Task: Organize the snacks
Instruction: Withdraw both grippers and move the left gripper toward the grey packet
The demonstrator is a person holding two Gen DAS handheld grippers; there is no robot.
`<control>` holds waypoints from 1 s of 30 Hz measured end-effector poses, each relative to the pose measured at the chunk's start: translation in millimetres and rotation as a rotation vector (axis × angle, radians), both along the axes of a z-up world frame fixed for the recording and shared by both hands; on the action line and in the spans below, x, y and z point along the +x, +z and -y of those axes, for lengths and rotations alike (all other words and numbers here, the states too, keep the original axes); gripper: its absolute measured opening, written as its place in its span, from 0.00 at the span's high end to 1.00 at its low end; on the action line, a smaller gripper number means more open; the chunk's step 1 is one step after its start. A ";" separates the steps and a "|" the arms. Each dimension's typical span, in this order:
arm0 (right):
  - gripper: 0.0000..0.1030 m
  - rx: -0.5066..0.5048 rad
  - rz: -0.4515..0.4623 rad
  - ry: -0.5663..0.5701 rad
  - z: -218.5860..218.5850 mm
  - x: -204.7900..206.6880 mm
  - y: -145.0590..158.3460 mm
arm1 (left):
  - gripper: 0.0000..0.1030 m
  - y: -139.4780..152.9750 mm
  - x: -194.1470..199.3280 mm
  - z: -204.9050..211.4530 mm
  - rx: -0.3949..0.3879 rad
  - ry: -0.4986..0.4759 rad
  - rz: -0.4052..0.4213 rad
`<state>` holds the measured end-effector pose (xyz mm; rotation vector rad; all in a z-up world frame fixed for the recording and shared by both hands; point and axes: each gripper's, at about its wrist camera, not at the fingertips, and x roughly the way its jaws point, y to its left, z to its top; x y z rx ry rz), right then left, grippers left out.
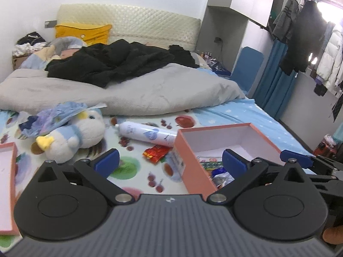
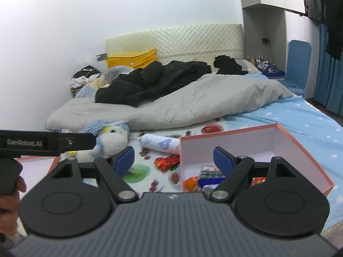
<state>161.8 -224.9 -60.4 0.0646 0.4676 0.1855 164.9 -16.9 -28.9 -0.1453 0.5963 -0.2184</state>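
Both grippers face a bed where snacks lie scattered on a fruit-print sheet [image 1: 137, 165]. The left gripper [image 1: 170, 160] has its jaws spread wide with nothing between the blue pads; the right gripper [image 2: 173, 159] is likewise released and empty, its right pad hanging over the near edge of the box.

The pink box [image 1: 216, 129] stands open on the sheet to the right, white interior up, so it can receive items from above. Several wrapped snacks [image 2: 211, 174] already lie in its near corner, which suggests sorting is partly done.

Items outside the box:
- a red snack packet [image 1: 157, 153] – flat on the sheet, just beside the box's left wall
- a white tube-shaped package [image 1: 148, 133] – lying on its side behind the packet, one end close to the box
- a blue crinkled bag [image 1: 51, 117] – draped over a plush toy [image 1: 75, 135], well apart from the box

A pink lid [image 1: 7, 182] lies flat at the far left, probably set aside to keep the box accessible.

The red packet sits almost between the open jaws in both views, so it is the likeliest next pick. It is thin and flat, so a grip low on the soft sheet may catch fabric
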 end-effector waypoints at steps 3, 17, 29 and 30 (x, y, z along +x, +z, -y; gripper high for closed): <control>0.20 -0.004 -0.014 0.020 -12.2 -8.5 -10.0 | 0.00 -6.9 -11.0 -7.2 0.008 0.020 -0.003; 0.17 -0.014 -0.132 0.099 -35.4 -38.9 -49.1 | 0.00 -39.7 -49.0 -38.6 0.008 0.090 -0.060; 0.00 0.007 -0.141 0.078 -45.4 -18.7 -57.5 | 0.00 -59.1 -23.6 -55.7 0.001 0.096 -0.111; 0.00 0.006 -0.139 0.074 -46.4 -15.5 -58.1 | 0.00 -61.3 -19.8 -56.6 0.006 0.096 -0.115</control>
